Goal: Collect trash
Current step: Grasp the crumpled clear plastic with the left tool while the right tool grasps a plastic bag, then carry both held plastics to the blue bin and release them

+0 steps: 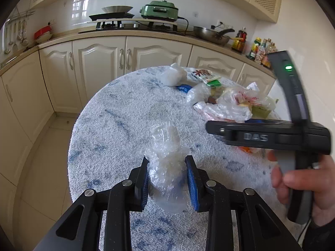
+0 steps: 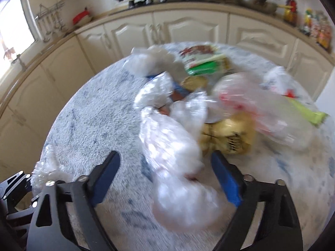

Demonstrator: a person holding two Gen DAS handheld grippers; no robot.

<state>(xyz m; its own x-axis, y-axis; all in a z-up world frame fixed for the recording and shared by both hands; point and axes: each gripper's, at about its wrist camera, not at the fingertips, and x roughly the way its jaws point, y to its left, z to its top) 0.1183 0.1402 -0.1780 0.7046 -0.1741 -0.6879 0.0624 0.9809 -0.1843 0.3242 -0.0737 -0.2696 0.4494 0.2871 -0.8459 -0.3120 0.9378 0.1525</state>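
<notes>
Left tool (image 1: 167,179) clenches crumpled plastic wrap (image 1: 166,156); right tool (image 2: 165,179) released, straddling plastic bag (image 2: 175,163).

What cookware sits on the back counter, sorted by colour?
Green: 1, electric cooker
Silver-grey: 2, shallow dish and wok
Red: 1, lid on pale bowls
Total: 4

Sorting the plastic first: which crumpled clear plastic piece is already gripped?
The crumpled clear plastic wrap squeezed between the left tool, apart from the trash pile.
</notes>
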